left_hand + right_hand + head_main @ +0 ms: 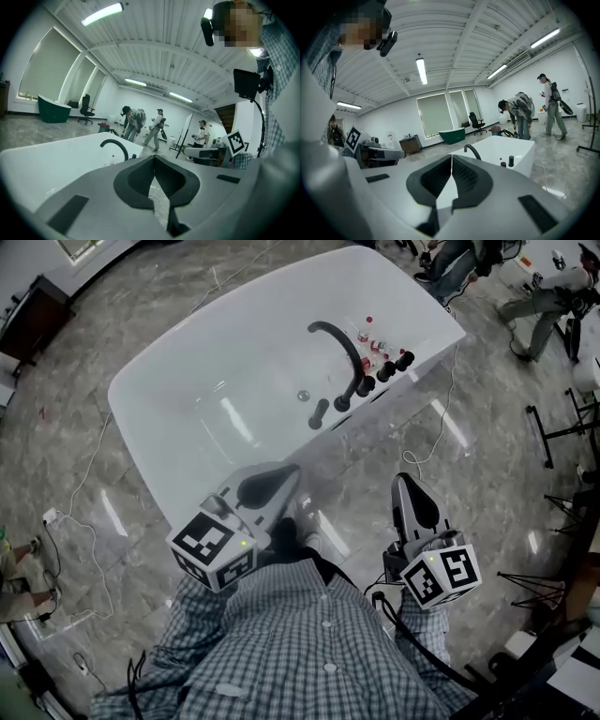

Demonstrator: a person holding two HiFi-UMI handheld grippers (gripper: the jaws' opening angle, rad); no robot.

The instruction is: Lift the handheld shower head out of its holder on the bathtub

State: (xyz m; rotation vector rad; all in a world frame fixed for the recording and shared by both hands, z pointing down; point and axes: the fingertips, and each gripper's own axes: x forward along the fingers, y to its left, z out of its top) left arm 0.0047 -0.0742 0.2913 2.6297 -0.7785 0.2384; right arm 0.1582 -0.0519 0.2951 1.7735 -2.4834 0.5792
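Left tongs (289, 471), right tongs (404, 481): both closed, empty.

Fittings (382, 369) on the bathtub (178, 390) are too small to distinguish.

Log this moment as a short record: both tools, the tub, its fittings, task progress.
left tool: jaws shut, nothing between them; short of the tub
right tool: jaws shut, empty; also short of the tub
bathtub: white, freestanding, ahead of both tools
fittings: black curved spout and a row of black knobs on the rim facing the person
shower head: cannot be singled out among the fittings
progress: nothing touched or lifted yet
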